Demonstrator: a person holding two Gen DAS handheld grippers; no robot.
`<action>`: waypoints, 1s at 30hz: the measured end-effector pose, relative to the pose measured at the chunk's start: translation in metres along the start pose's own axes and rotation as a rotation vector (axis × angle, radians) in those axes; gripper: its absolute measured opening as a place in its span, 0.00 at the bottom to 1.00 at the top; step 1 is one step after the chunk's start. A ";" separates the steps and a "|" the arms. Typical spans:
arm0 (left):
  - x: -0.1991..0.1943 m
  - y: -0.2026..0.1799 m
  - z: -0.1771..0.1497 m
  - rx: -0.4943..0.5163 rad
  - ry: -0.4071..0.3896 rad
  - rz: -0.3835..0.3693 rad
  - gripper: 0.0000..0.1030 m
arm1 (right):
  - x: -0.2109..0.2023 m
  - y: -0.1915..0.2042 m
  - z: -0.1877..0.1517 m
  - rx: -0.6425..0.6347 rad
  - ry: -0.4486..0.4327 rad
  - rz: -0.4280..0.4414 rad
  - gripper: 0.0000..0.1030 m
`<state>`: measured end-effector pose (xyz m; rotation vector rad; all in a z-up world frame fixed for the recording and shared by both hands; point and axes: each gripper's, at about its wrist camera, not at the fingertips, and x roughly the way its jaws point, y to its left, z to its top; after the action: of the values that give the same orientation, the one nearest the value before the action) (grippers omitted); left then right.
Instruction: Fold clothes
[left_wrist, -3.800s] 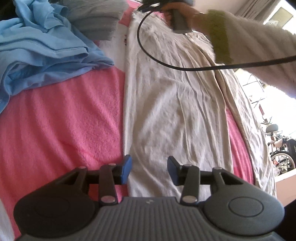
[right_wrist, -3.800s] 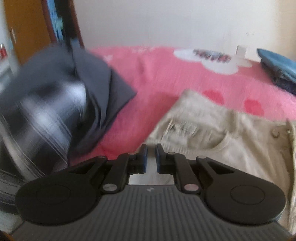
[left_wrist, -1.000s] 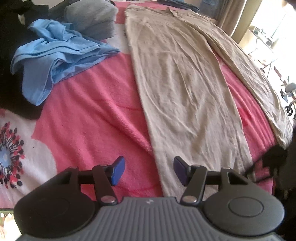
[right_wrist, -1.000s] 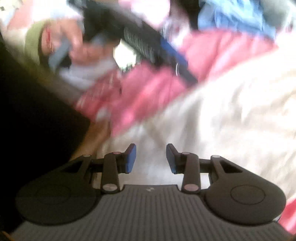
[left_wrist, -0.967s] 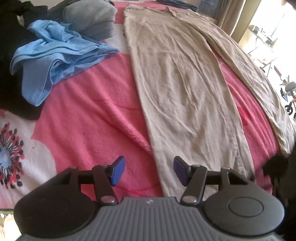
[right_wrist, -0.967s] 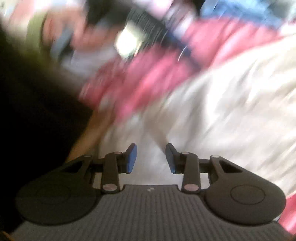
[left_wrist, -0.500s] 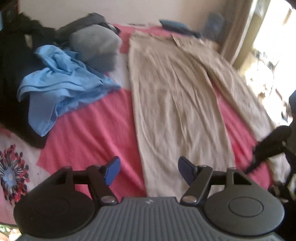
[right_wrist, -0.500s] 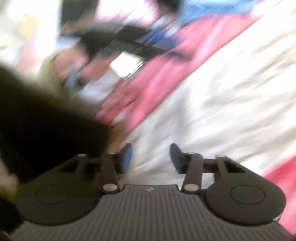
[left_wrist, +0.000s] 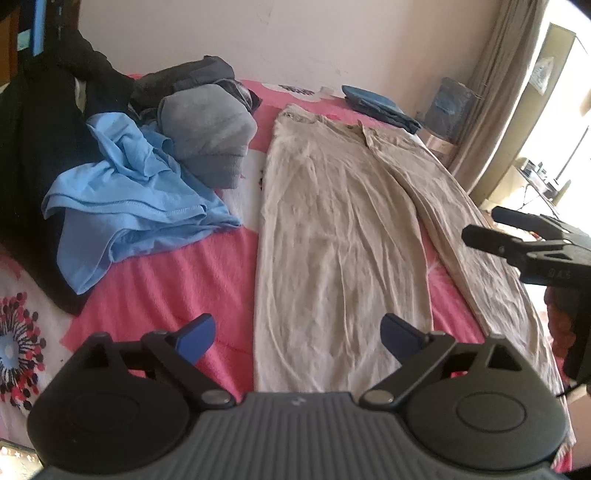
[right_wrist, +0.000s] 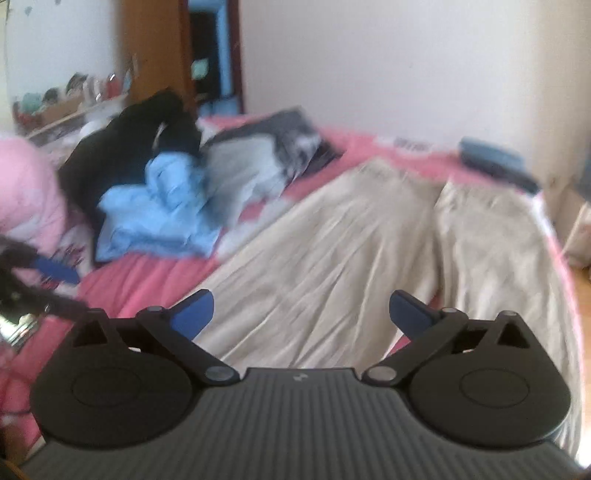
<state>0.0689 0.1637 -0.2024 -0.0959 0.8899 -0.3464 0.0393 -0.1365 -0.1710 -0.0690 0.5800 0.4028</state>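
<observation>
Both hand-held grippers (left_wrist: 297, 334) (right_wrist: 301, 314), opening, hover above flat trousers (left_wrist: 340, 229).

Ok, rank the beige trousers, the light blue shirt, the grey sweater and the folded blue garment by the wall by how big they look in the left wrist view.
1. beige trousers
2. light blue shirt
3. grey sweater
4. folded blue garment

The last lies farthest from the camera, so its true size is unsure.

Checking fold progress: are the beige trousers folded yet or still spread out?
Spread out. The beige trousers lie flat at full length on the pink bedspread, both legs side by side, no fold visible.
</observation>
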 end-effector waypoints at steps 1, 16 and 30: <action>0.001 -0.002 0.001 0.000 -0.005 0.003 0.94 | 0.003 0.001 0.000 0.011 -0.028 -0.009 0.99; 0.028 -0.025 0.002 0.001 0.000 -0.006 1.00 | 0.004 -0.007 0.008 0.086 -0.207 0.038 0.99; 0.085 -0.038 -0.002 0.068 0.090 0.120 0.89 | 0.088 0.004 -0.003 -0.095 0.101 0.054 0.98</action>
<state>0.1066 0.0992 -0.2588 0.0362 0.9675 -0.2707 0.1029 -0.1027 -0.2214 -0.1663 0.6634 0.4812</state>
